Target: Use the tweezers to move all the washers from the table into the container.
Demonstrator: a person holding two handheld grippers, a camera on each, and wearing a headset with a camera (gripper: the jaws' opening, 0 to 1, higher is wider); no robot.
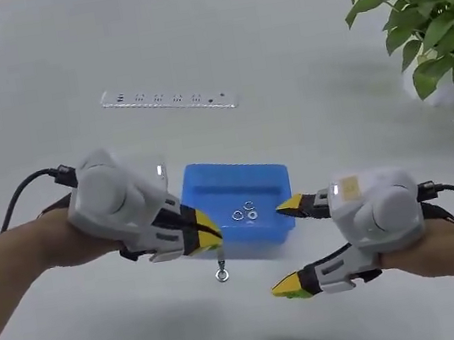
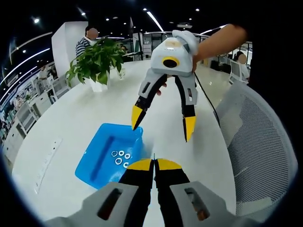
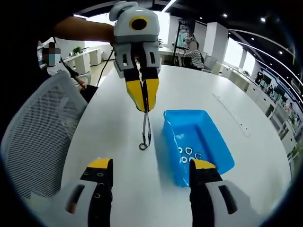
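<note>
Inside shallow blue plastic container (image 1: 213,187): several small metal ring washers (image 1: 246,212) already deposited. Just beside its near wall, one more washer (image 1: 222,275) caught at tips of thin metal tweezers (image 3: 144,125), which are clamped in left gripper (image 1: 211,232). Right gripper (image 1: 288,246) spread wide, empty. Task judged nearly done.

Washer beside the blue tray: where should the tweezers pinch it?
Probably the ring's thin band, one tip through the hole and one outside, coming down from above. The washer is a thin ring with an open hole, and the tweezers in the left gripper point down at it.
</note>
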